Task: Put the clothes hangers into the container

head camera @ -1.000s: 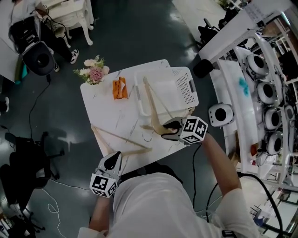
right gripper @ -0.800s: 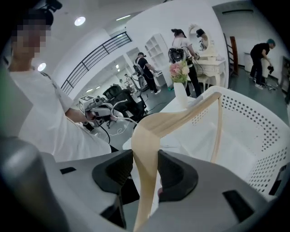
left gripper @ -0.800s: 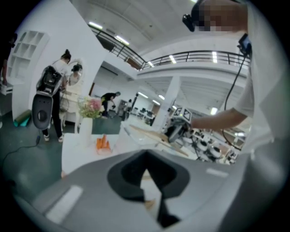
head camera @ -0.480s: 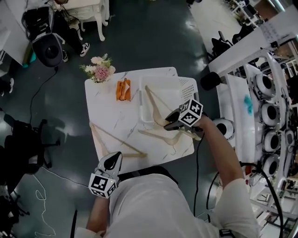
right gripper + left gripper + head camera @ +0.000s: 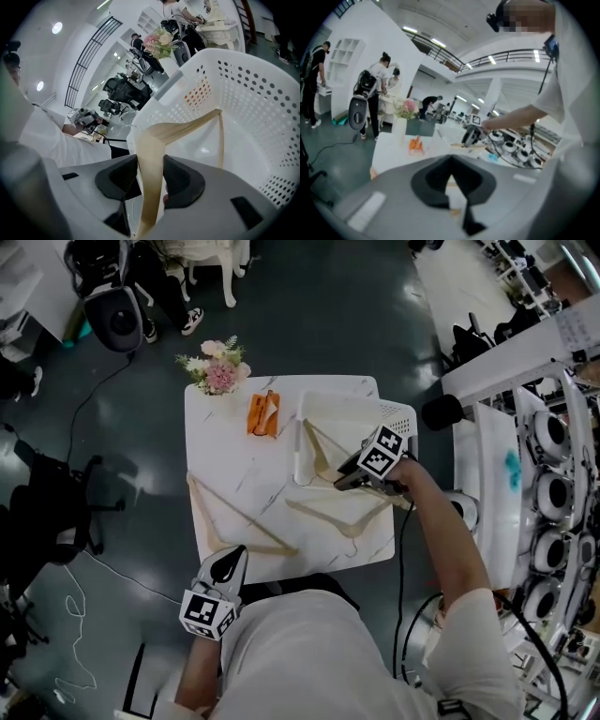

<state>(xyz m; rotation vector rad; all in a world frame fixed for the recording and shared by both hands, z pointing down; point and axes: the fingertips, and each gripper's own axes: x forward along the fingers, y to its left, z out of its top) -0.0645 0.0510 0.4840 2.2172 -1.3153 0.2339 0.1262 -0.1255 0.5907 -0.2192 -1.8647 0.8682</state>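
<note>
The right gripper [image 5: 345,476] has travelled from the bench's 5 o'clock edge, where it was a second ago, toward 1 o'clock. It now sits against the near rim of the white perforated container [image 5: 398,418]. Its fingers are clenched on the arm of a wooden hanger [image 5: 319,448], seen in the right gripper view as a tan strip pinched between the dark pads [image 5: 180,180]. The rest of that hanger [image 5: 187,126] reaches out over the container [image 5: 243,93], inside its walls.

The left gripper [image 5: 228,562] has stayed at the bench's 7 o'clock edge. In its own view the fingers [image 5: 452,187] are closed together on nothing.

The container fills the 1 to 2 o'clock corner of the marble bench [image 5: 244,465]. A second hanger [image 5: 342,517] lies flat at 5 o'clock, just beside the right gripper and short of the near edge. A third hanger [image 5: 234,526] lies at 8 o'clock, its far end reaching the bench's left edge. An orange object [image 5: 264,415] sits at 12 o'clock and a bunch of flowers [image 5: 217,373] at the 11 o'clock corner. The bench's middle, between the container and the third hanger, is bare marble.
</note>
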